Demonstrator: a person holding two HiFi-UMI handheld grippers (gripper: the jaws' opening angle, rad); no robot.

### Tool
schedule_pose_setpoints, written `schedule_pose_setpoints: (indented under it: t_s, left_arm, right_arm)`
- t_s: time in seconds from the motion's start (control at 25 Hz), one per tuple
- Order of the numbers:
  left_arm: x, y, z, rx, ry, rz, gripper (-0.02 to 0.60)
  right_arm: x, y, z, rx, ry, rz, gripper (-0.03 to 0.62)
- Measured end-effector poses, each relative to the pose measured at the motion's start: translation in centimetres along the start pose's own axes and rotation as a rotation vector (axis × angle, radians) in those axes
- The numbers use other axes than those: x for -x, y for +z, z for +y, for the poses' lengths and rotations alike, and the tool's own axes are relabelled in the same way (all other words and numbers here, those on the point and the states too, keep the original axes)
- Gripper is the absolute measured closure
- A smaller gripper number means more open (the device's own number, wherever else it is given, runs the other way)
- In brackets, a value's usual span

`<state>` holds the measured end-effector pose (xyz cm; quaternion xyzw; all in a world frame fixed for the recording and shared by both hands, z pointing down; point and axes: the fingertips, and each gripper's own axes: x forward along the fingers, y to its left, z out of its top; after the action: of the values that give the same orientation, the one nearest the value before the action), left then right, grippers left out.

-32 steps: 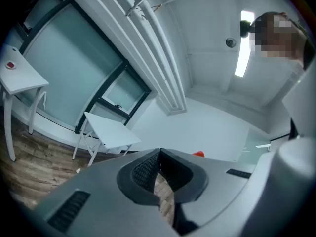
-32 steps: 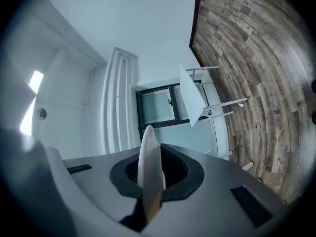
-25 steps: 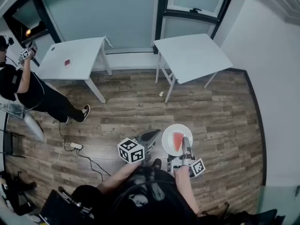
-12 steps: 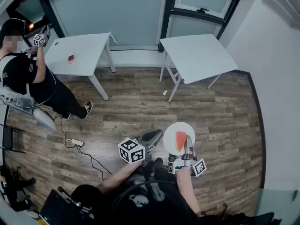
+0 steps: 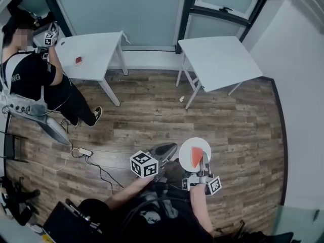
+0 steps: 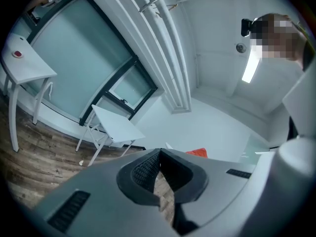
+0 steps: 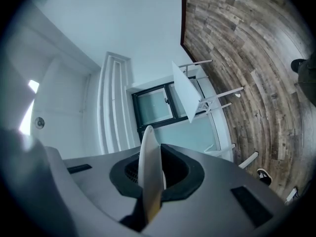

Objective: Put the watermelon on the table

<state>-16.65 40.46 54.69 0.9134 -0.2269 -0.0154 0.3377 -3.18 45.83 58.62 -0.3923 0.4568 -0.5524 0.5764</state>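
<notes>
Watermelon (image 5: 195, 157) sits on a plate (image 5: 195, 142) clenched at its rim by the right tongs (image 5: 204, 162), left tongs (image 5: 169, 148) clenched empty, and the far desk (image 5: 217, 62) looks well apart, so placing is probably yet to do.

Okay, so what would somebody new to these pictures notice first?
Probably the red watermelon slice on a white plate, low in the head view, with the right gripper shut on the plate's rim above the wooden floor. Next, the left table and right table further back, both white, with a second person standing at the left one.
</notes>
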Motion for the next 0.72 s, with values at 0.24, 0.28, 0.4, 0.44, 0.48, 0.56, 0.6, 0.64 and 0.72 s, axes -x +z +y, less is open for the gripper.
schedule_pose_setpoints:
  t_s: [0.24,0.28,0.4,0.44,0.48,0.56,0.6,0.64,0.72]
  left_arm:
    - [-5.3,3.0,2.6,-0.021,0.009,0.005,0.577]
    - [-6.6,3.7,2.9,-0.027,0.007,0.004,0.577]
    - [-11.1,5.7,3.5,-0.056,-0.01,0.008,0.577]
    - [-12.6,6.3,3.6,-0.064,-0.011,0.01,0.577]
    - [-13.9,6.9,3.7,-0.069,-0.008,0.008,0.577]
    - [-16.1,8.2,3.6,-0.08,-0.002,-0.005,0.577]
    - [-17.1,8.8,3.6,-0.087,0.002,-0.014,0.577]
    - [-18.1,9.4,3.7,-0.093,0.009,-0.022,0.577]
    - [-19.4,10.2,4.3,-0.093,0.029,-0.037,0.577]
  right_arm:
    - [-5.2,2.5,0.8,0.022,0.008,0.015,0.565]
    - [-6.3,3.4,1.0,0.02,0.012,0.016,0.565]
    - [-10.3,6.3,1.8,0.024,0.028,0.032,0.565]
    - [-11.5,7.2,2.2,0.028,0.031,0.037,0.565]
    - [-12.7,8.1,2.7,0.031,0.035,0.043,0.565]
    - [-14.7,9.8,3.7,0.033,0.052,0.054,0.565]
    - [-15.6,10.7,4.1,0.032,0.058,0.061,0.565]
    - [-16.5,11.5,4.3,0.031,0.058,0.067,0.565]
    - [-17.9,12.7,4.2,0.026,0.044,0.08,0.565]
